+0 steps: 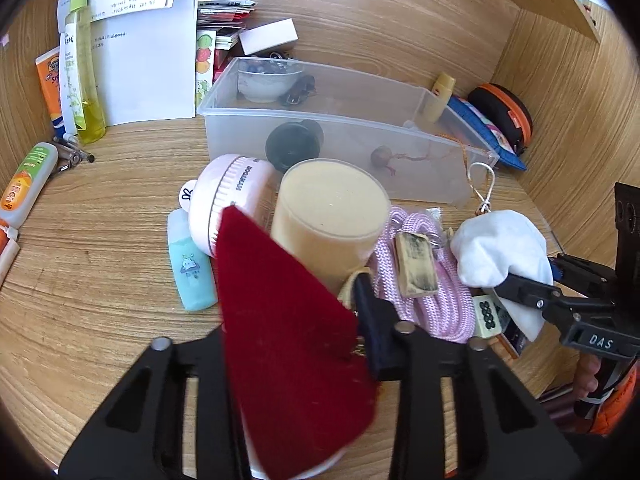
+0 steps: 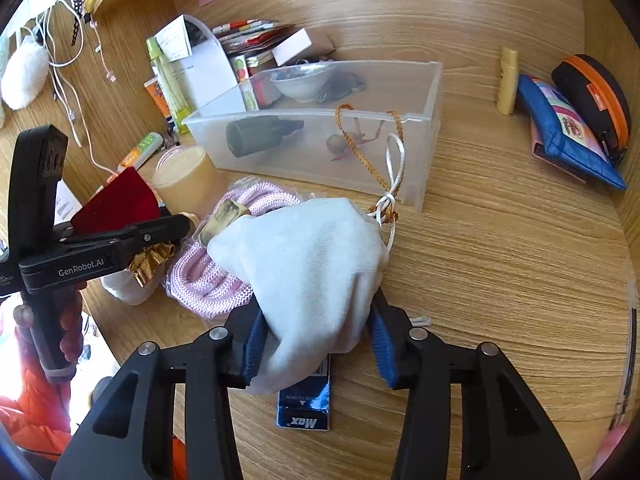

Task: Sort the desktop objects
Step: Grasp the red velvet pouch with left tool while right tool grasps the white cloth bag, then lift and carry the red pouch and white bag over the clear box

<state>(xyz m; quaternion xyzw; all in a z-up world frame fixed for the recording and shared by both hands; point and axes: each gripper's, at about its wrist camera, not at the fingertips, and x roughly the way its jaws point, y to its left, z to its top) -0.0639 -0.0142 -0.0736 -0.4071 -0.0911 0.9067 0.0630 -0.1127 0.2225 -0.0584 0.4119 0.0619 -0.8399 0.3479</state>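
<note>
My left gripper [image 1: 320, 320] is shut on a dark red velvet pouch [image 1: 288, 320] with gold tassels, held above the desk; it also shows in the right wrist view [image 2: 116, 206]. My right gripper [image 2: 316, 340] is shut on a white cloth drawstring pouch [image 2: 316, 264], which also shows in the left wrist view [image 1: 500, 248]. A clear plastic bin [image 1: 420, 176] stands behind, holding a small bowl [image 1: 266, 82], a black bottle [image 1: 294, 144] and a bead with cord [image 1: 382, 156]. A cream candle jar [image 1: 332, 216] and pink rope [image 1: 432, 304] lie in front of the bin.
A pink round timer [image 1: 228, 196], a teal tube [image 1: 190, 268], a yellow spray bottle [image 1: 86, 64], papers [image 1: 152, 60] and an orange tube [image 1: 24, 188] lie left. A blue pouch [image 2: 568, 128] and an orange-black case [image 2: 596, 96] lie right. A blue Max box [image 2: 306, 404] lies under the white pouch.
</note>
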